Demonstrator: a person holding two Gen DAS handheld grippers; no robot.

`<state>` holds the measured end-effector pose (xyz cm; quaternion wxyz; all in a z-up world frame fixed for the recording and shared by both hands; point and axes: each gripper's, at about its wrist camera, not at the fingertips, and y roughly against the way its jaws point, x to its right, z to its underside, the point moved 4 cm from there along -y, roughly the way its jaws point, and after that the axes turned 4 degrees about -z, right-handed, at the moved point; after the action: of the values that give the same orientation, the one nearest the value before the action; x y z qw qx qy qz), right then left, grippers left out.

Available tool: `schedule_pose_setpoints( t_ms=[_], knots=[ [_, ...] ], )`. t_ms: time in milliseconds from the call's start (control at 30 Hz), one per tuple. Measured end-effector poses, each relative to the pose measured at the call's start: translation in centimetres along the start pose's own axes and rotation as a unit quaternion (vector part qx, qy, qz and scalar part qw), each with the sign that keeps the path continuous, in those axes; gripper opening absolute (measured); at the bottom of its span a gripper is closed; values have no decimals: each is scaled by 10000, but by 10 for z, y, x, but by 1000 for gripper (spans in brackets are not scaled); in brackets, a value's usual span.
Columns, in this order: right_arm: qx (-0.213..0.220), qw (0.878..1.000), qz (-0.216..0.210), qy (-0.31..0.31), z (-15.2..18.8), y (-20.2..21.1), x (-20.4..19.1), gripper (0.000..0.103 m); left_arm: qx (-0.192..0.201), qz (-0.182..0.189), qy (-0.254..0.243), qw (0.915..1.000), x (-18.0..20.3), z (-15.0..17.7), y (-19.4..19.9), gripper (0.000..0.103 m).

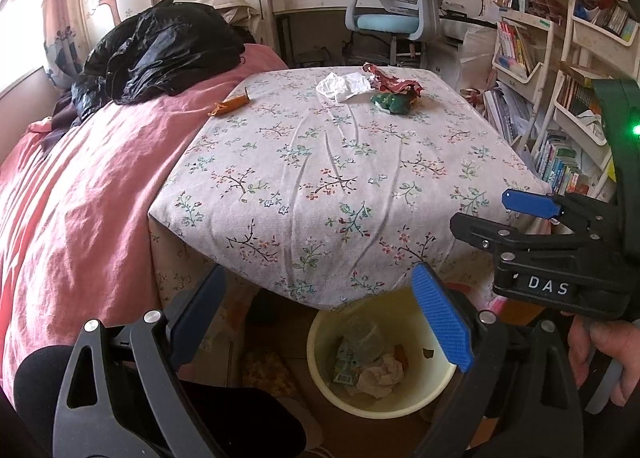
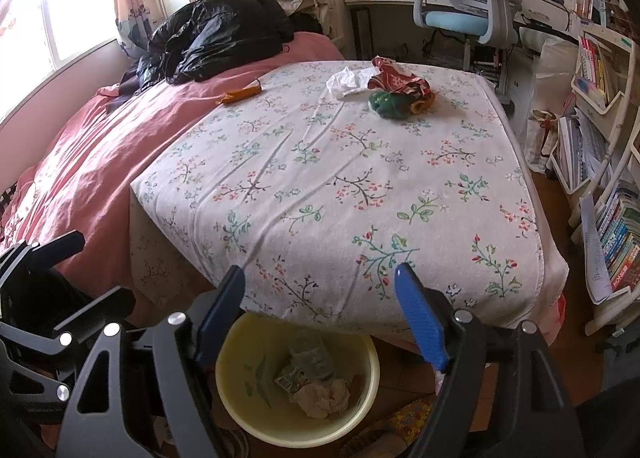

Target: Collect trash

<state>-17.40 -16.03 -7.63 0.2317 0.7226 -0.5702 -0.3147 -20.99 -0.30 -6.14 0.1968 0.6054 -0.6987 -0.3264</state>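
Left tongs [image 1: 320, 318] and right tongs [image 2: 320, 314]: both spread wide, nothing held, hanging over the near edge of the floral worktop [image 2: 340, 185]. Yellow bin [image 2: 240, 410] sits below that edge, already holding crumpled paper. Trash is well apart, dead ahead at the far end: white tissue [image 2: 346, 81], red wrapper [image 2: 396, 77], green wrapper [image 2: 390, 103] clustered; orange wrapper [image 2: 240, 94] far-left, long axis roughly crosswise. Right looks marginally nearer the cluster. Only the left view shows the other tongs.
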Motion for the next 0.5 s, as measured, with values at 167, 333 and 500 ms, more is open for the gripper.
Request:
schedule_pose_setpoints(
  t_ms=[167,333,500],
  knots=[
    [84,10000,-17,50,-9,3,-1,77,163,-39,-126,9998,-3,-16,2,92],
    [203,9998,-11,9,-27,4,6,79,253,-94,10,9996,-22,-41,-4,93],
    [132,9999,-7,-28,-42,-4,16,79,345,-265,-61,9990,-46,-78,-22,93]
  ],
)
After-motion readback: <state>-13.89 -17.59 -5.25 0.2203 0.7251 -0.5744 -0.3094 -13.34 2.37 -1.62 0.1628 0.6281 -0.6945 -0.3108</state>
